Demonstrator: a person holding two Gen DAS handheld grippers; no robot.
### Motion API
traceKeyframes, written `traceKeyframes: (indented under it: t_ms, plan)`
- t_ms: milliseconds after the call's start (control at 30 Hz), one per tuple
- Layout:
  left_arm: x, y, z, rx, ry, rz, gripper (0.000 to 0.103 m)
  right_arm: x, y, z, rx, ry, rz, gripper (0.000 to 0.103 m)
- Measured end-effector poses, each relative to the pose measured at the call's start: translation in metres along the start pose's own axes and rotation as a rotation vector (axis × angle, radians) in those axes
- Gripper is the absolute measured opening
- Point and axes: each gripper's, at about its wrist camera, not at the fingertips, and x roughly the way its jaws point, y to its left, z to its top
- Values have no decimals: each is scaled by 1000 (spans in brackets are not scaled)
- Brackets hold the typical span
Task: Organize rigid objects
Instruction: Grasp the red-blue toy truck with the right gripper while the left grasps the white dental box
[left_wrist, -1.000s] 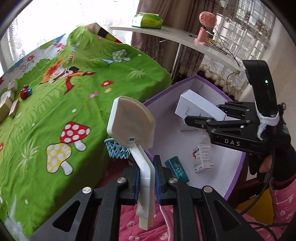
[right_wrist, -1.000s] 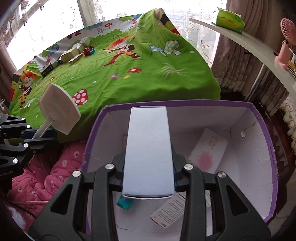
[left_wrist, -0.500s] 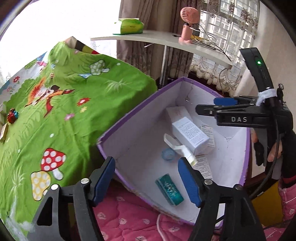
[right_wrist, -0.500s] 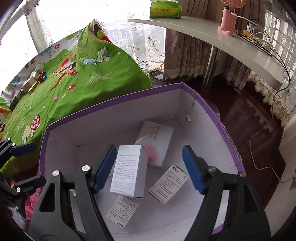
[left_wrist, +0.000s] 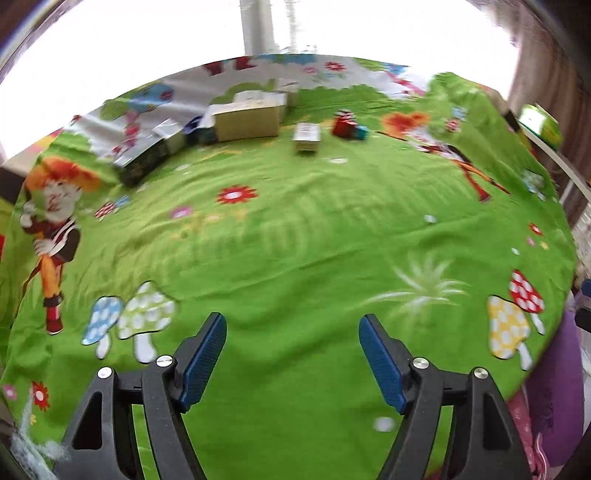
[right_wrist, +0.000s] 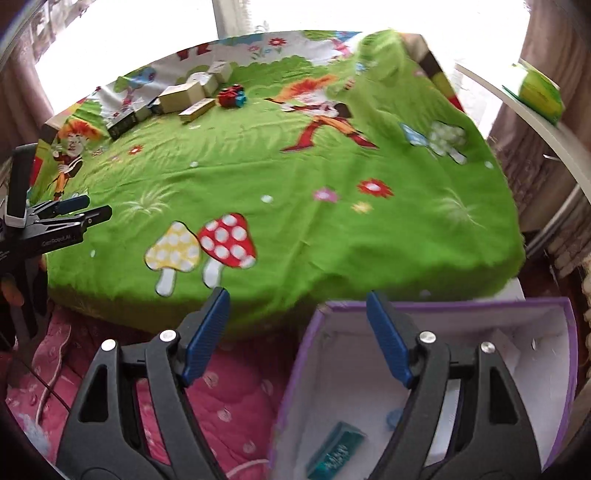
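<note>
Both grippers stand with their fingers spread wide and nothing between the blue pads. The left gripper hovers over the near part of the bed, which is covered by a green cartoon-print sheet. The right gripper sits at the bed's near edge, straddling the corner of the purple-rimmed box.

Open room: the whole middle and near part of the sheet lies bare, from the mushroom prints to the far row of objects. The bed's near edge drops to a pink quilted cover, and the box stands just beside that edge, on the right.

Remaining objects sit in a cluster along the far side of the bed, well apart from both grippers: a gold carton, a dark carton to its left, a small flat carton to its right, and a red toy beyond that. The left view is motion-blurred, so finer detail cannot be read.

Box contents visible in the right view: a teal packet on the white floor and a small blue round item; other contents are hidden behind the fingers.

A white shelf at far right carries a green pack.
</note>
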Motion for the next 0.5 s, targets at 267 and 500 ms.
traceKeyframes:
  t_ms: [267, 500]
  plan:
    - [25, 81, 9, -163, -5, 56, 82, 128, 63, 126, -96, 21, 61, 83]
    - [25, 76, 8, -162, -25, 35, 88, 207, 76, 212, -28, 30, 14, 87]
